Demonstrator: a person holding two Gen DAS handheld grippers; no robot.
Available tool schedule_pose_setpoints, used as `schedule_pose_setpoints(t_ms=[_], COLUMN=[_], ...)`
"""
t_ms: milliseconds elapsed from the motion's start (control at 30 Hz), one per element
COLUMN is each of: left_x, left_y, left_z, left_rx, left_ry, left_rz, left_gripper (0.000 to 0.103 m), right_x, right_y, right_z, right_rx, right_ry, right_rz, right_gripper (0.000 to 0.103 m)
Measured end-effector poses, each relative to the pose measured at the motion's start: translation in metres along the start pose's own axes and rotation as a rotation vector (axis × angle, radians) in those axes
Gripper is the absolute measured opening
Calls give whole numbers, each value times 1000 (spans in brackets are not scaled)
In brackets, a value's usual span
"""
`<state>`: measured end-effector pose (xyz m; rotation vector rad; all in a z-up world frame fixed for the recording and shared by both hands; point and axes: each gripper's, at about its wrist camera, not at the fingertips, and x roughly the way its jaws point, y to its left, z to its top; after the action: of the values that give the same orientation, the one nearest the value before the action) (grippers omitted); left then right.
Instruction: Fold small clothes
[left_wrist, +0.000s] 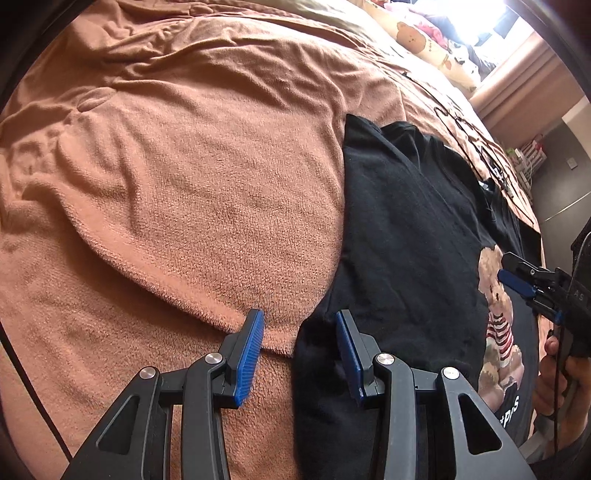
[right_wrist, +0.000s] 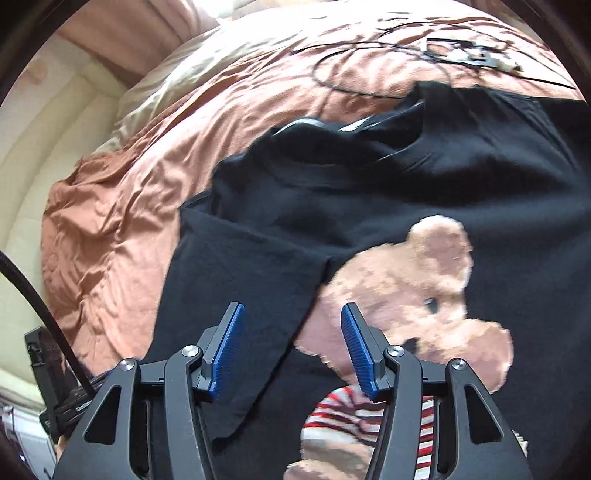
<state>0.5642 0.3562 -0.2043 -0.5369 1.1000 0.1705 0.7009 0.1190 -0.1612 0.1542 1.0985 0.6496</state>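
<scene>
Black cotton makes up the one garment here, a T-shirt (left_wrist: 406, 229) printed with a single teddy bear (right_wrist: 417, 295) in a red-and-white striped top, spread on a bed under a rust-brown fleece blanket (left_wrist: 184, 177). One sleeve (right_wrist: 243, 306) is folded inward over the shirt's front, its edge just covering the bear's cheek.

Two grippers show. The left gripper (left_wrist: 299, 354) hovers over the shirt's left edge, jaws released and empty, one blue pad (left_wrist: 249, 358) above the blanket and the other above the black cloth. The right gripper (right_wrist: 291, 350) hangs over the bear print with its jaws likewise spread wide, holding nothing; in the left wrist view it appears side-on at the frame's right edge, with part of a hand (left_wrist: 561, 380) below it.

One black cable (right_wrist: 354, 55) loops across the blanket beyond the collar, ending in a small device too overexposed to identify. A cream pillow with bear prints (left_wrist: 424, 40) lies at the bed's far end, partly washed out by window glare. The shirt's lower hem is cut off by the gripper frames, and white lettering under the bear is only partly readable.
</scene>
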Motion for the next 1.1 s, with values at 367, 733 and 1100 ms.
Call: schedule_pose_setpoints(t_ms=[367,733,1100], left_x=[-25,-113,-201], left_y=[-13,-53,-107], left_z=[-17,-55,-114], left_rx=[56,78,117], left_ry=[17,-53,-184], left_rz=[63,56,34], left_gripper=[43,56,86], right_x=[-16,-126,-258], right_y=[17,30,16], right_z=[-18,-68,-127], right_rx=[-143,-240,-192], right_ry=[10,-85,-202], right_rz=[-93,-134,-142], right_gripper=[52,52,90])
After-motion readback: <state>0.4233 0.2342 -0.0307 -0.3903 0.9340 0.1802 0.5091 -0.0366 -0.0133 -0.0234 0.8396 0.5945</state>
